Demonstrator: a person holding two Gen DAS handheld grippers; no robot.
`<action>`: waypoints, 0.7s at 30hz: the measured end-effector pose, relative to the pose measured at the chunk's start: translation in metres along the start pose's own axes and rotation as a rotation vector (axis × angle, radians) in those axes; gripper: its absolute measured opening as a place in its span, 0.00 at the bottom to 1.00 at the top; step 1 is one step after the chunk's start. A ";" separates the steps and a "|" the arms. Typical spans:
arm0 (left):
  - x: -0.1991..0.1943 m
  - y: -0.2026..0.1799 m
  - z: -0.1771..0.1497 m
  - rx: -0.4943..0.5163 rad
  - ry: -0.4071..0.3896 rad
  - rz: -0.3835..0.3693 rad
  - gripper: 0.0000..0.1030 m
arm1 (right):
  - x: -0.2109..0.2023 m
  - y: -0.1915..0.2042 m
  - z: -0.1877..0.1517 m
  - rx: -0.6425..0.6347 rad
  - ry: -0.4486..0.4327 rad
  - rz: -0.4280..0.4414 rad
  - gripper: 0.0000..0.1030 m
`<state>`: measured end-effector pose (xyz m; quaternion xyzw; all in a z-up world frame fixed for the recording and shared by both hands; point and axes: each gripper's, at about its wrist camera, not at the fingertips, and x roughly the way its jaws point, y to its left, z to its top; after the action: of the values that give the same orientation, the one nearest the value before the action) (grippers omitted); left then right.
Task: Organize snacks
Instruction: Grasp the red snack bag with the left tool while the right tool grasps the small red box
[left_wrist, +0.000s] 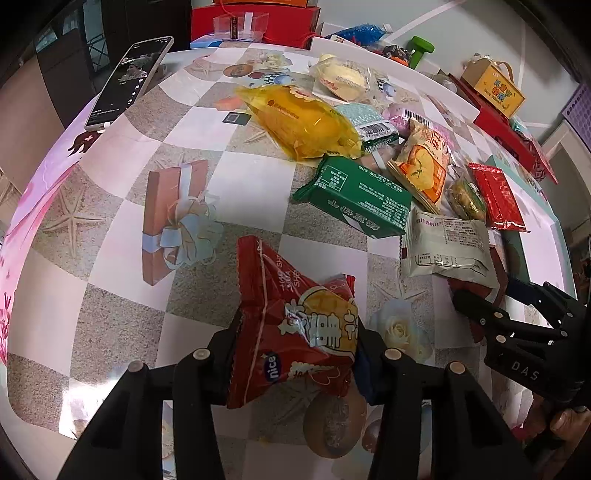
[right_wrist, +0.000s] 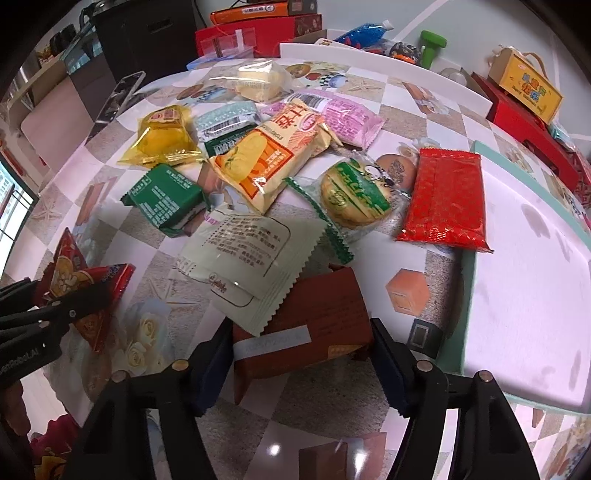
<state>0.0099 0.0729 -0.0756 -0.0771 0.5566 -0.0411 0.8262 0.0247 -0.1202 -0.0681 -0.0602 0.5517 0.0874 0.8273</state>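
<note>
My left gripper (left_wrist: 297, 354) is shut on a crumpled red snack packet (left_wrist: 295, 325) with a yellow picture, its pads pressing both sides just over the patterned tablecloth. In the right wrist view my right gripper (right_wrist: 301, 350) has a flat brown packet (right_wrist: 314, 310) between its fingers, pads against both edges. A cream packet (right_wrist: 251, 266) overlaps the brown packet's far corner. The left gripper (right_wrist: 70, 291) with the red packet (right_wrist: 66, 273) shows at that view's left edge. The right gripper (left_wrist: 487, 291) shows at the right of the left wrist view.
Several loose snacks lie beyond: a yellow packet (left_wrist: 303, 122), a green packet (left_wrist: 358, 195), an orange cracker bag (right_wrist: 266, 158), a round green-label cake (right_wrist: 354, 195) and a red packet (right_wrist: 443, 195). A white tray with a teal rim (right_wrist: 469, 280) sits right. A phone (left_wrist: 129, 81) lies far left.
</note>
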 end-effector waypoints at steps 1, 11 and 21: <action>-0.001 0.001 0.000 -0.002 0.000 -0.002 0.49 | -0.001 -0.001 0.000 0.006 -0.002 -0.002 0.70; -0.012 0.004 -0.003 -0.010 -0.023 -0.013 0.48 | -0.017 -0.032 0.002 0.103 -0.072 -0.013 0.69; -0.040 -0.007 0.013 0.009 -0.070 -0.008 0.48 | -0.044 -0.050 0.003 0.192 -0.173 -0.009 0.69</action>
<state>0.0066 0.0726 -0.0333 -0.0769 0.5269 -0.0443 0.8453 0.0214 -0.1723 -0.0263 0.0243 0.4837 0.0353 0.8742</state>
